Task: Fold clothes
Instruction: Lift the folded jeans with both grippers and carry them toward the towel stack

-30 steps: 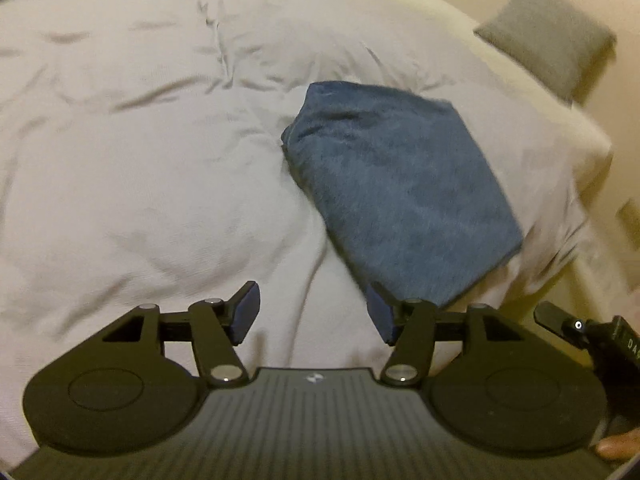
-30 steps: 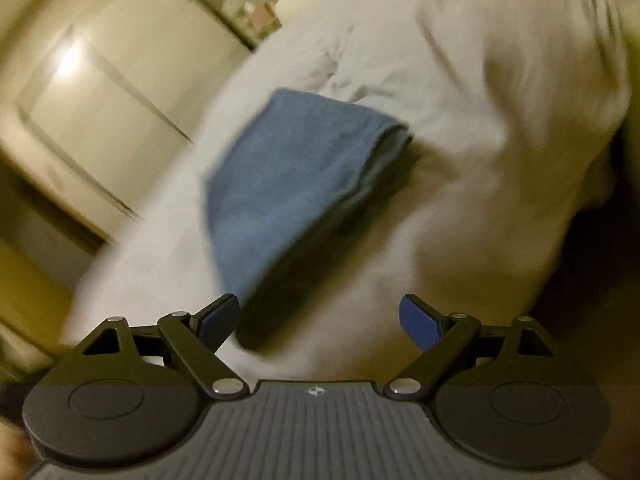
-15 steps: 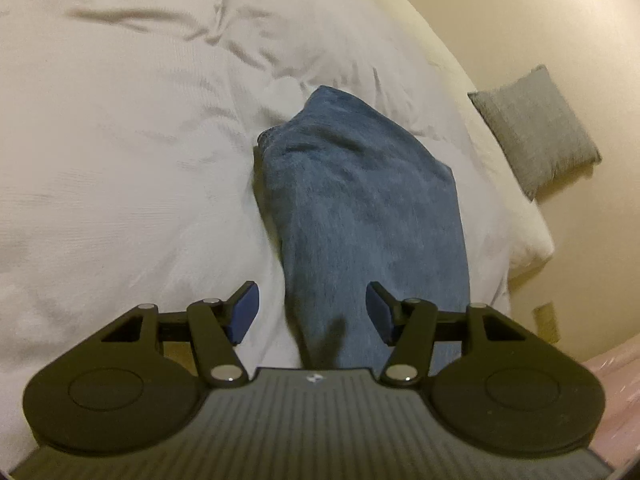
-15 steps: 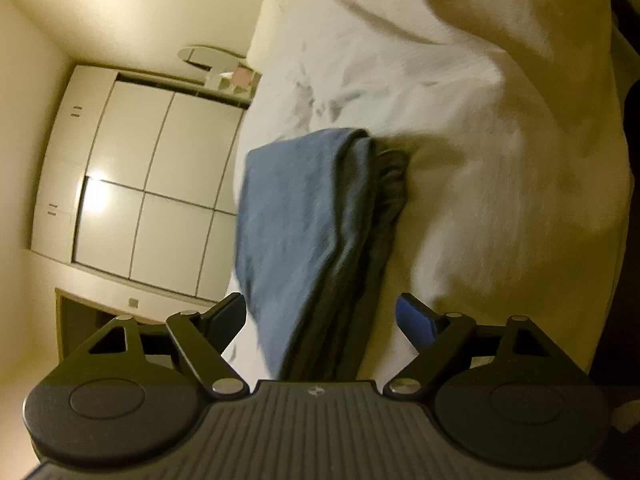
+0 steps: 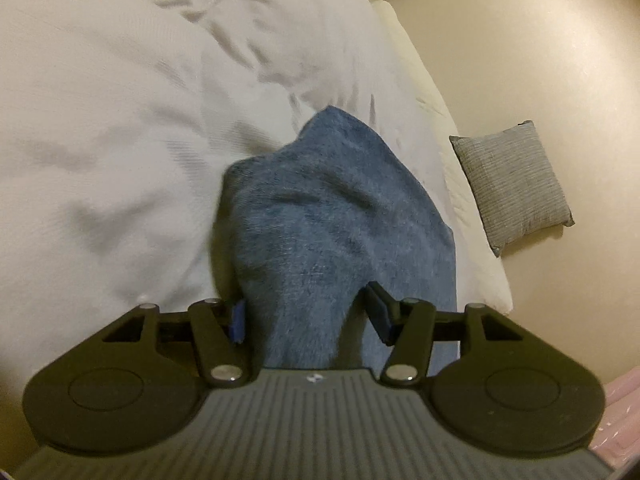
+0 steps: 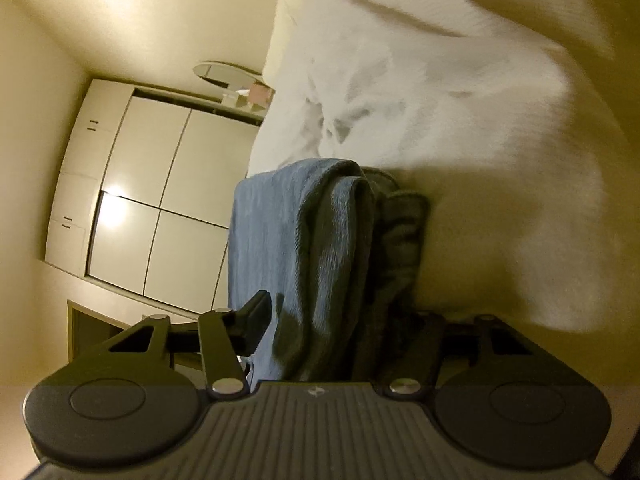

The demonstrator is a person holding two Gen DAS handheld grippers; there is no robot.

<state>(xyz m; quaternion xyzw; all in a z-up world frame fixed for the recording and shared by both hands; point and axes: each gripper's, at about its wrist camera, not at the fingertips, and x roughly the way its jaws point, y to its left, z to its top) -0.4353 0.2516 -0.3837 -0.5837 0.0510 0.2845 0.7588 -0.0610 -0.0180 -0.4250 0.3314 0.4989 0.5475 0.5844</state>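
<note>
A folded blue cloth [image 5: 336, 232] lies on the white duvet [image 5: 120, 120]. In the left wrist view my left gripper [image 5: 308, 316] is open, its jaws on either side of the cloth's near end, which bulges up between them. In the right wrist view, rolled sideways, the cloth [image 6: 296, 248] shows its stacked folded layers edge-on. My right gripper [image 6: 340, 320] is open and straddles that edge; the left fingertip [image 6: 256, 316] rests against the top face, the right finger is hidden in shadow under the cloth.
A grey cushion [image 5: 512, 184] leans against the beige wall beside the mattress edge [image 5: 472, 216]. White wardrobe doors [image 6: 160, 200] and a round mirror [image 6: 228, 74] stand beyond the bed. A pink surface [image 5: 624, 408] shows at the lower right.
Both grippers have moved forward onto the cloth, so its ends now sit between their open jaws. The right wrist view has rolled sideways. The cloth's near end has bunched upward.
</note>
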